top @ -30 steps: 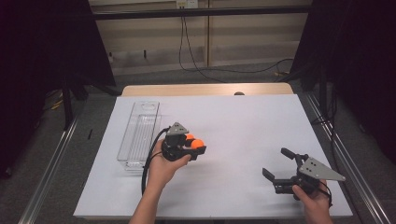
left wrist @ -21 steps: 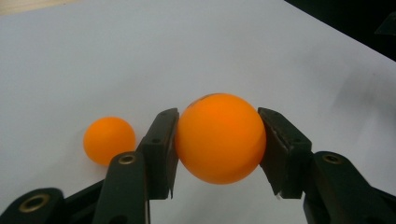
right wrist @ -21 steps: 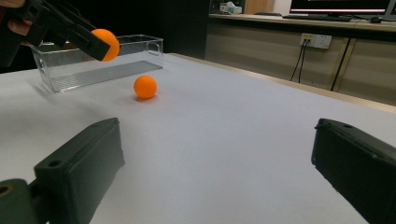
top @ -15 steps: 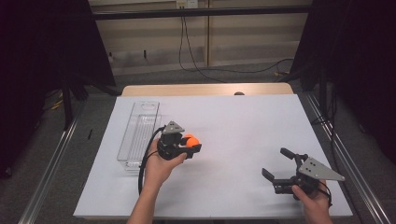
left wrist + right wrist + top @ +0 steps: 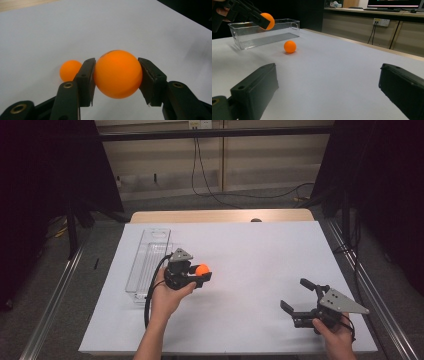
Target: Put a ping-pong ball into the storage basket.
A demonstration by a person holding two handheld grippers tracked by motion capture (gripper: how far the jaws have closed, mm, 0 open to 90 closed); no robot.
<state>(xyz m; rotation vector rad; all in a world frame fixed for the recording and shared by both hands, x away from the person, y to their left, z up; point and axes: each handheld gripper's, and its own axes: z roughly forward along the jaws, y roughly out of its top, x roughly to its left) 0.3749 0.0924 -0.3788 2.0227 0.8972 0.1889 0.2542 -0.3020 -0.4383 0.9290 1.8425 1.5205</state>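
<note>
**Ball lifted beside the clear bin, second ball waiting on the bench**

While the clear bin lies along the left side of the white bench, open side up and with nothing visible in it, the left gripper hangs just to its right with an orange ball clamped between its fingers. In the left gripper view both pads press the ball's sides and it sits above the bench, clear of the surface. Against the frames of a second ago, the hand has drifted slightly toward the near end of the bin; the grip itself has not changed, and the ball has stayed pinched throughout. That reads as the carry stage of a pick-and-place: the ball is up and beside the bin, but not yet over its opening, so the drop remains to be done.

Just past the held ball, a second orange ball rests on the bench; the right gripper view shows it near the bin's front wall, apart from it. It would probably be the next one to fetch.

Further right, the right gripper hovers near the bench's front right corner, well apart from everything, its fingers spread wide with nothing between them. It has kept its place over the last second.
</note>
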